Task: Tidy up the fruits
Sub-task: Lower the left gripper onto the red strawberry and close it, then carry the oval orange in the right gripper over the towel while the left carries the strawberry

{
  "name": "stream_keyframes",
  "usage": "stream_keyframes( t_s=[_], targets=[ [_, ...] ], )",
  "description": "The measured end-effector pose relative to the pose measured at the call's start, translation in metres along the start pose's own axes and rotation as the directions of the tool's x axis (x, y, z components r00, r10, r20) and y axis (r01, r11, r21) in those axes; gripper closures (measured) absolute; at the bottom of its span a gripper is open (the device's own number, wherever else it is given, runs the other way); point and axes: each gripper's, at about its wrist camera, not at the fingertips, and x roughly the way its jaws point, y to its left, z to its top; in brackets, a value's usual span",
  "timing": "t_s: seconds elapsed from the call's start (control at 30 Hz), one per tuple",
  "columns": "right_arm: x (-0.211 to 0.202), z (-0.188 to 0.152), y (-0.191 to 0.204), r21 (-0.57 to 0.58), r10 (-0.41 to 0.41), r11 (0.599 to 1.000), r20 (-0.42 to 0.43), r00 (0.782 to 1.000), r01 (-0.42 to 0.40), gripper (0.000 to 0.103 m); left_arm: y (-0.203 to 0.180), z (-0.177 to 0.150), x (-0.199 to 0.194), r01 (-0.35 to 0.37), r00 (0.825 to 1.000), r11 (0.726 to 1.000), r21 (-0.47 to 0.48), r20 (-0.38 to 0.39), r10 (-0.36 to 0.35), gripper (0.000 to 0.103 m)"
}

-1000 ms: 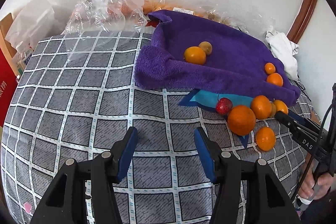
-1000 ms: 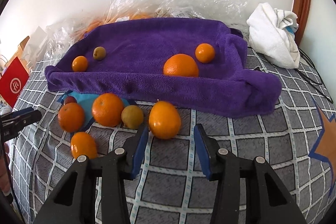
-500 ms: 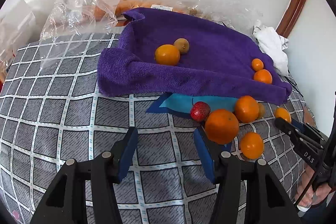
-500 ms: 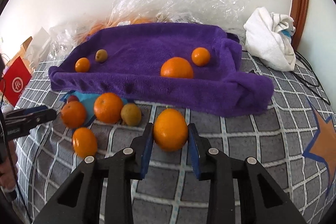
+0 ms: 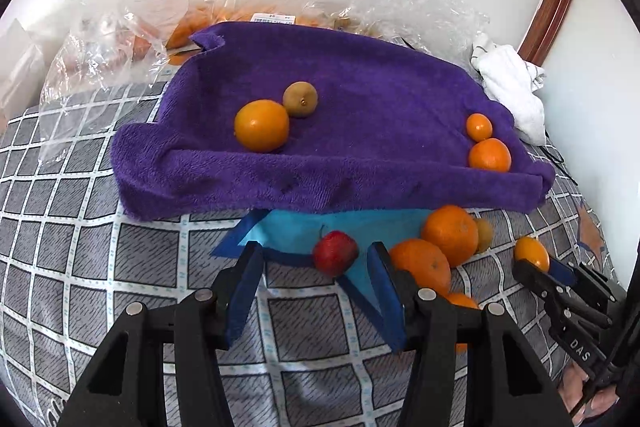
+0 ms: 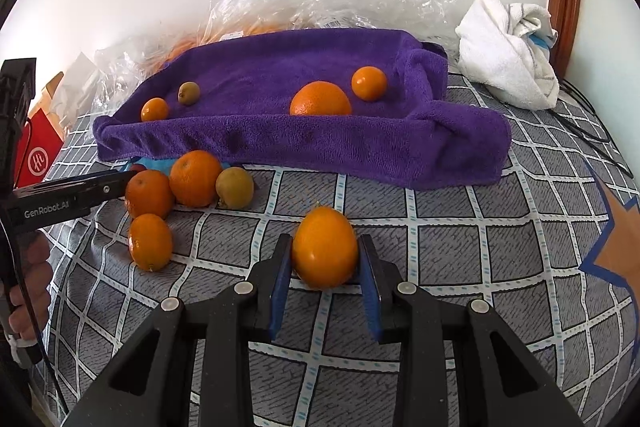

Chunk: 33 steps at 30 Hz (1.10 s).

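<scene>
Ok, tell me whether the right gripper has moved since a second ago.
Yes. The right gripper came forward toward the purple towel and its jaws have just closed on the orange.

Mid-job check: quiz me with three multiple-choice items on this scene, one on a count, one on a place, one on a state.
1. Fruits on the purple towel: A two; B six; C four.
2. The red fruit lies: A on the blue patch; B on the towel; C in a plastic bag.
3. The right gripper is: A open and empty; B shut on an orange; C shut on a white cloth.

Answers: C, two pairs of fruit rest on it. A, it sits in front of the towel's near edge. B, the jaws have just been closing and both pads press the orange.
</scene>
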Motion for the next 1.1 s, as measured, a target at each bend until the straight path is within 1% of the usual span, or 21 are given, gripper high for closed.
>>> stream_keyframes(
  t_s=[0.1,0.13,0.3,0.4,0.47,0.5,0.63,0.73,0.83,0.87,0.93,1.03,1.1],
  targets=[
    [0.000,0.000,0.000,0.003,0.001,1.000,-0.002,1.000,-0.001,0.071,-0.003,0.000,0.002,0.020,1.000,1.000,-0.012,0.009,-0.020,0.070],
    [0.001,0.000,0.000,0.006,0.001,1.000,-0.003,1.000,-0.001,0.071,-0.003,0.000,0.003,0.033,0.999,0.999,-0.013,0.009,-0.033,0.080],
    [0.000,0.000,-0.004,0.025,0.024,0.999,-0.001,1.000,-0.024,0.071,-0.001,0.001,0.001,0.060,0.998,0.998,-0.022,0.011,-0.060,0.080],
    [0.000,0.000,-0.005,0.030,0.026,0.999,0.000,1.000,-0.026,0.071,0.013,0.000,-0.015,0.031,0.999,0.998,-0.046,0.033,-0.029,0.080],
    [0.001,0.000,-0.006,0.031,0.028,0.999,-0.001,1.000,-0.028,0.071,0.026,-0.002,-0.022,-0.026,0.999,0.998,-0.061,0.023,0.028,0.080],
    [0.001,0.001,-0.006,0.032,0.026,0.999,-0.001,1.000,-0.026,0.071,0.031,-0.003,-0.025,-0.044,0.999,0.997,-0.069,0.020,0.045,0.080],
    [0.003,0.002,-0.003,0.021,0.008,1.000,-0.005,1.000,-0.007,0.070,0.051,-0.015,-0.028,-0.062,0.998,0.994,-0.094,-0.002,0.062,0.080],
    [0.005,0.004,-0.001,0.003,-0.009,1.000,-0.008,1.000,0.009,0.070,0.052,-0.021,-0.029,-0.063,0.997,0.995,-0.076,0.034,0.066,0.079],
    [0.005,0.004,0.000,-0.006,-0.017,1.000,-0.010,1.000,0.016,0.070,0.046,-0.025,-0.027,-0.105,0.991,0.994,-0.035,0.075,0.107,0.079],
    [0.005,0.004,0.000,-0.008,-0.015,1.000,-0.010,1.000,0.015,0.069,0.045,-0.026,-0.027,-0.109,0.991,0.994,-0.027,0.073,0.111,0.079],
    [0.005,0.003,0.000,-0.015,-0.002,1.000,-0.011,1.000,0.002,0.064,0.047,-0.025,-0.028,-0.093,0.993,0.995,-0.035,0.075,0.095,0.079],
    [0.005,0.002,0.000,-0.014,0.004,1.000,-0.010,1.000,-0.004,0.064,0.052,-0.026,-0.028,-0.070,0.994,0.996,-0.055,0.077,0.075,0.079],
    [0.004,0.002,-0.001,-0.009,0.010,1.000,-0.009,1.000,-0.010,0.064,0.053,-0.026,-0.029,-0.069,0.994,0.996,-0.057,0.077,0.073,0.079]
  ],
)
